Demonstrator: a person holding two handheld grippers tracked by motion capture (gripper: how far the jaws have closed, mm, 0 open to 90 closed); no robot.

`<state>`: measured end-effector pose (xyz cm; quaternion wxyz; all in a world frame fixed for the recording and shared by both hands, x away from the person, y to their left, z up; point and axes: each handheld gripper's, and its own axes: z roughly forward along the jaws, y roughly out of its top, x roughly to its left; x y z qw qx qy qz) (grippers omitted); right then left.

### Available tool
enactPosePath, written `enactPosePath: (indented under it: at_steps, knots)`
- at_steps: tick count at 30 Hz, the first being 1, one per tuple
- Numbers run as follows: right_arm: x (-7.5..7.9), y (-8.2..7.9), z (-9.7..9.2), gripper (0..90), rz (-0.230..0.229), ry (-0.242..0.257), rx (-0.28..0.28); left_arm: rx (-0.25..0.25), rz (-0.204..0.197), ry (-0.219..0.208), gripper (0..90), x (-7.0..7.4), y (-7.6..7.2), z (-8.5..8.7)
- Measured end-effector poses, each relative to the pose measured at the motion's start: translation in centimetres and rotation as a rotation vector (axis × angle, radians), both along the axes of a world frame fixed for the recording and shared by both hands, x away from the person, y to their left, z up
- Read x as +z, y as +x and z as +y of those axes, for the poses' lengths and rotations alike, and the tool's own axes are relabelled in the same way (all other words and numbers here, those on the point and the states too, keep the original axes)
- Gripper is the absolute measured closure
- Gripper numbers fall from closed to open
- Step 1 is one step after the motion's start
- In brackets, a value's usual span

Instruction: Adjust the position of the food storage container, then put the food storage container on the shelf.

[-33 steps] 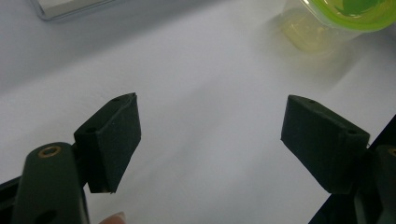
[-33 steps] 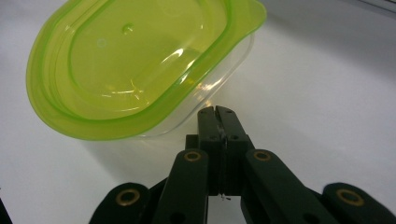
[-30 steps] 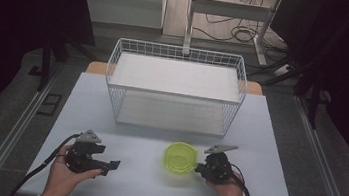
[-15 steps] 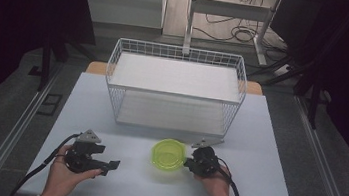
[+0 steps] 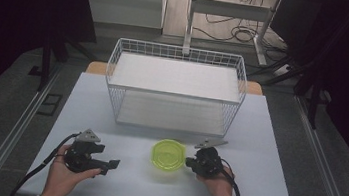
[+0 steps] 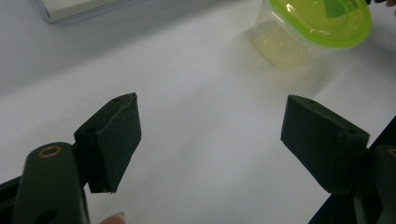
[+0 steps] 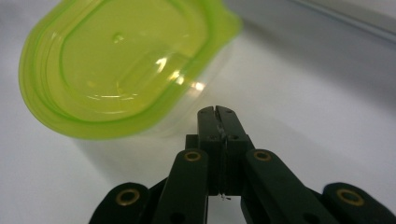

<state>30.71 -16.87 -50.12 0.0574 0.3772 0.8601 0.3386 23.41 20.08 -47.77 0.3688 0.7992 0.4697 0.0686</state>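
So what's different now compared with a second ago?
The right gripper, jaws shut, has slid toward the middle of the table, pushing the green-lidded tub that way. Nothing was picked up. The left gripper, open, and the wire basket stayed put.

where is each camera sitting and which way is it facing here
High view: above the person's side, facing forward and down on the white table and wire basket; both hands and forearms show.
Left gripper view: on the left hand-held gripper, facing along its open jaws across the table.
Right gripper view: on the right hand-held gripper, its shut jaws pointing at the green-lidded container.
All three views share that container.
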Motion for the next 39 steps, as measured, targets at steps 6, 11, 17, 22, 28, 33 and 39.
enactPosePath:
  at_steps: [6, 11, 17, 22, 28, 33, 39]
  knots:
    - [1.4, -0.3, -2.2, 87.0, -0.029, 0.045, -0.052, 0.029, -0.019, -0.045, 22.2, 0.4, -0.3, 0.1]
    - [3.1, -1.0, -5.0, 53.4, -0.06, 0.12, -0.113, 0.023, -0.002, -0.109, 22.3, 0.6, -0.3, 0.0]
    - [3.6, -1.0, -6.3, 37.9, -0.043, 0.199, -0.122, 0.025, 0.006, -0.14, 22.5, 0.7, -0.3, -0.1]
    - [3.8, -1.0, -6.3, 28.0, -0.052, 0.229, -0.123, 0.028, 0.009, -0.153, 22.5, 0.7, -0.3, -0.1]
    - [3.8, -1.1, -6.1, 22.9, -0.034, 0.261, -0.118, 0.032, 0.013, -0.178, 23.0, 0.8, -0.3, -0.4]
    - [3.8, -1.2, -6.1, 21.7, -0.025, 0.259, -0.113, 0.035, 0.024, -0.21, 23.0, 0.8, -0.2, -0.5]
    - [3.9, -1.1, -6.0, 21.5, -0.027, 0.261, -0.097, 0.04, 0.053, -0.261, 23.8, 0.7, 0.4, -0.8]
